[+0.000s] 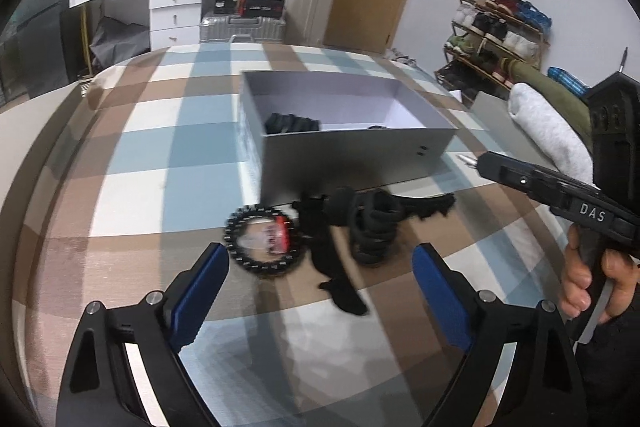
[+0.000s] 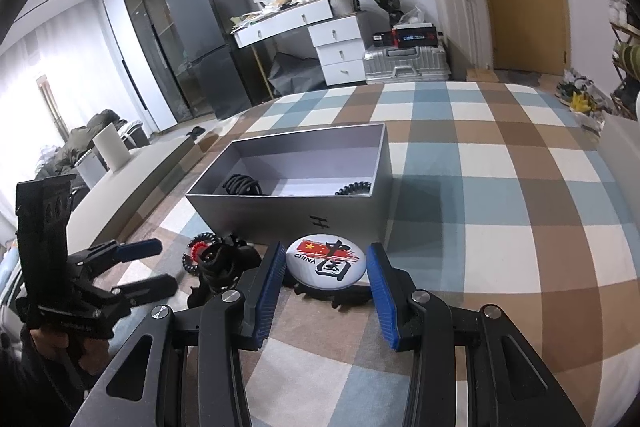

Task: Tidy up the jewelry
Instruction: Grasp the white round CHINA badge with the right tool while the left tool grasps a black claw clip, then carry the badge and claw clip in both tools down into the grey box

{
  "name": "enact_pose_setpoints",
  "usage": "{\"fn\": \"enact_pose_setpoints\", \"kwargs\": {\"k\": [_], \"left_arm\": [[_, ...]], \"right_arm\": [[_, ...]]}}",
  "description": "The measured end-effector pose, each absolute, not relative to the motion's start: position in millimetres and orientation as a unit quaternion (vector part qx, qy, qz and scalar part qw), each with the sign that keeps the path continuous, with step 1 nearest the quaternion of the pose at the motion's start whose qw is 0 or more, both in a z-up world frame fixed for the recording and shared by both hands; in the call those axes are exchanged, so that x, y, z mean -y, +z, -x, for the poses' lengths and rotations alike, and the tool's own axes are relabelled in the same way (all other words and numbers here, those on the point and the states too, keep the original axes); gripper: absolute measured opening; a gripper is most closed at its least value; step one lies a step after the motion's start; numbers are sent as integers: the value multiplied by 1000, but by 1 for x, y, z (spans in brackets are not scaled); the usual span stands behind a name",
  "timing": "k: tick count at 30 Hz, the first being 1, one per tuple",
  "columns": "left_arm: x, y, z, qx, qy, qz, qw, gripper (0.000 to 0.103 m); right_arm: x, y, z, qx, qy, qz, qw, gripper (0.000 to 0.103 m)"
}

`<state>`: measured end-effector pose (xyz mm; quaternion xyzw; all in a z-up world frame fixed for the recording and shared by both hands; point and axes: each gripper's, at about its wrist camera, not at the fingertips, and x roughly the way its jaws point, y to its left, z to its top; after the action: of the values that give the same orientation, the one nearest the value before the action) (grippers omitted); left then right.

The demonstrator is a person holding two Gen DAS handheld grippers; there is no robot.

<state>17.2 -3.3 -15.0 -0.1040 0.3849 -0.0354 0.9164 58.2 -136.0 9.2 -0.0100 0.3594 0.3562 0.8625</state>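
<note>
Right up close, the right gripper hangs low over the checked blanket, blue pads spread wide and gripping nothing. Between those pads sits the round badge, flag and "CHINA" printed on its face, lying on a black jagged piece of fabric or trim; what that piece is I cannot tell. This looks like the pick-up step: the badge is lined up for a grasp, not yet touched as far as the right wrist view shows.

Over on the other side, the left gripper is released too, its fingers parted above the loose pile. Just ahead of it lies the black beaded bracelet with a red section, and beside that a tangle of black coiled hair ties and dark strips.

Further out stands the grey open box, hard up against the pile's far edge. Inside it already: a black coiled piece at one end and a dark beaded item at the other, so sorting seems partly done.

Next move, by my reading: the right pads need to drop around the badge's rim and squeeze evenly; it is flat and smooth, so a shallow grip could slip. Then lift over the near wall.
</note>
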Motion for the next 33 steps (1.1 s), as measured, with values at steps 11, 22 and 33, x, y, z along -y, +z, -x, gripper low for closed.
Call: {"fn": "enact_pose_setpoints", "kwargs": {"k": [11, 22, 33], "left_arm": [[31, -20, -41, -399, -56, 75, 912, 57], [35, -21, -37, -393, -62, 69, 915, 26], [32, -6, -34, -372, -58, 73, 924, 26]], "right_arm": [[129, 12, -51, -363, 379, 14, 851, 41], [130, 17, -49, -360, 384, 11, 850, 41], [126, 20, -45, -355, 390, 13, 849, 41]]}}
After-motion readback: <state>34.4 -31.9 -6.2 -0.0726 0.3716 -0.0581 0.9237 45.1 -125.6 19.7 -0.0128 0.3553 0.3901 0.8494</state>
